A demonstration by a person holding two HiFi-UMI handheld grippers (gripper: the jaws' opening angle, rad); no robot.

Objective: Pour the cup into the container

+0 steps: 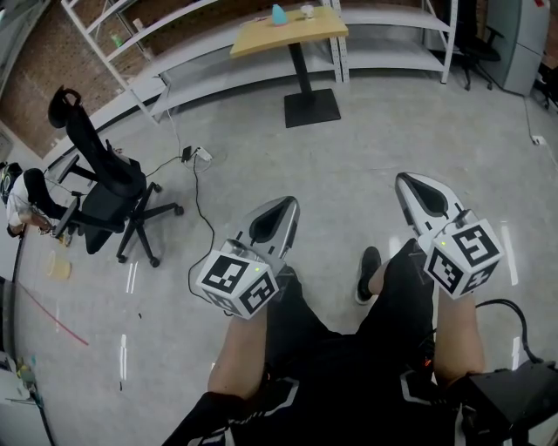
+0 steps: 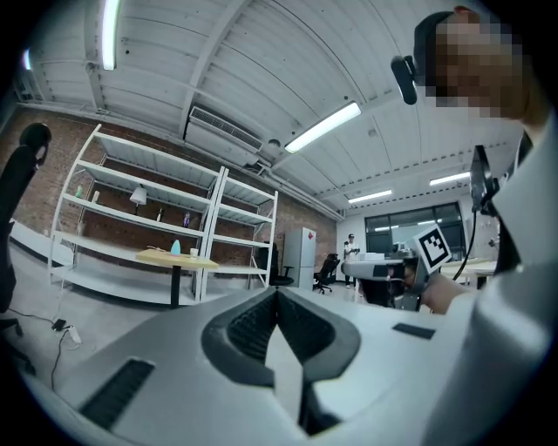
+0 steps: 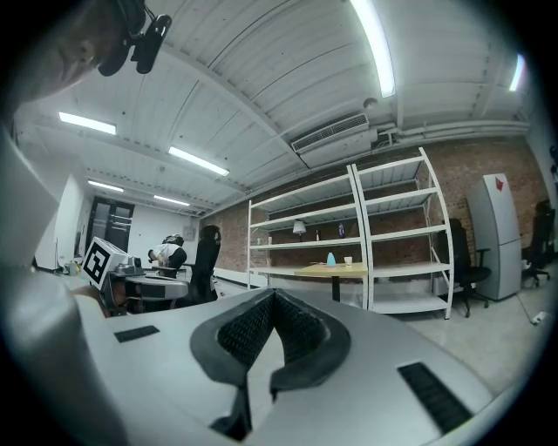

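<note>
Left gripper being held at lower centre of the head view, jaws being pressed together on nothing, right gripper being held at lower right, jaws likewise closed and empty, small white cup being seen beside a light blue object on the wooden table at top centre, well apart from both grippers.

No legible words or numbers, only coded square markers on left gripper and right gripper, perhaps a red fridge sticker.
</note>
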